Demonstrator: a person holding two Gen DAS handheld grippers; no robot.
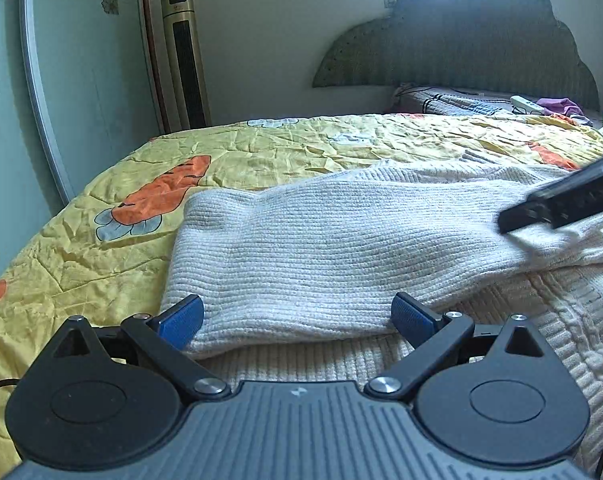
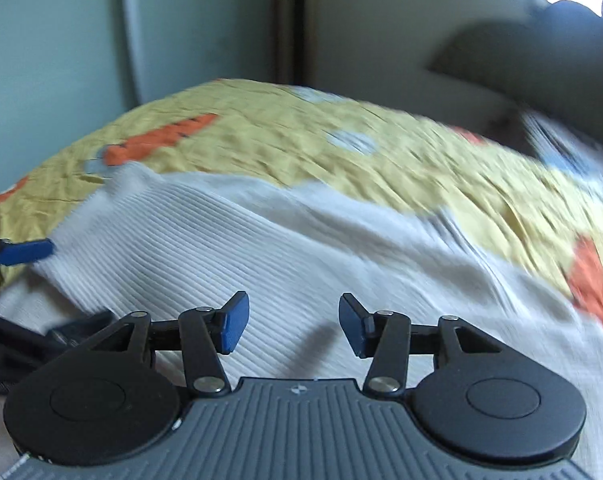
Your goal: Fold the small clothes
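Left gripper (image 1: 297,318): seen from its own camera, jaws spread wide apart, holding nothing. The two blue pads (image 1: 181,320) sit one at each side of the near end of a folded-over sleeve.
Right gripper (image 2: 294,324): jaws parted, nothing between them; only knit fabric lies below the gap. From the left camera its dark body enters from the right, its tip over the knit; whether it touches is unclear.
Sweater (image 1: 321,248): a cream ribbed knit garment lying on the bed. One sleeve is laid across the body, running from between the left jaws out ahead and to the right. More knit, a cable pattern, lies beneath and right of the jaws.
Sweater from the right camera (image 2: 281,248): it fills the space ahead of and under the jaws; this view is blurred.
Bedspread (image 1: 261,148): wrinkled yellow, with orange carrot shapes, beyond and left of the sweater.
Headboard (image 1: 481,40): dark, cloud-shaped, far ahead right.
Tower fan (image 1: 183,56): upright against the wall, far ahead left.
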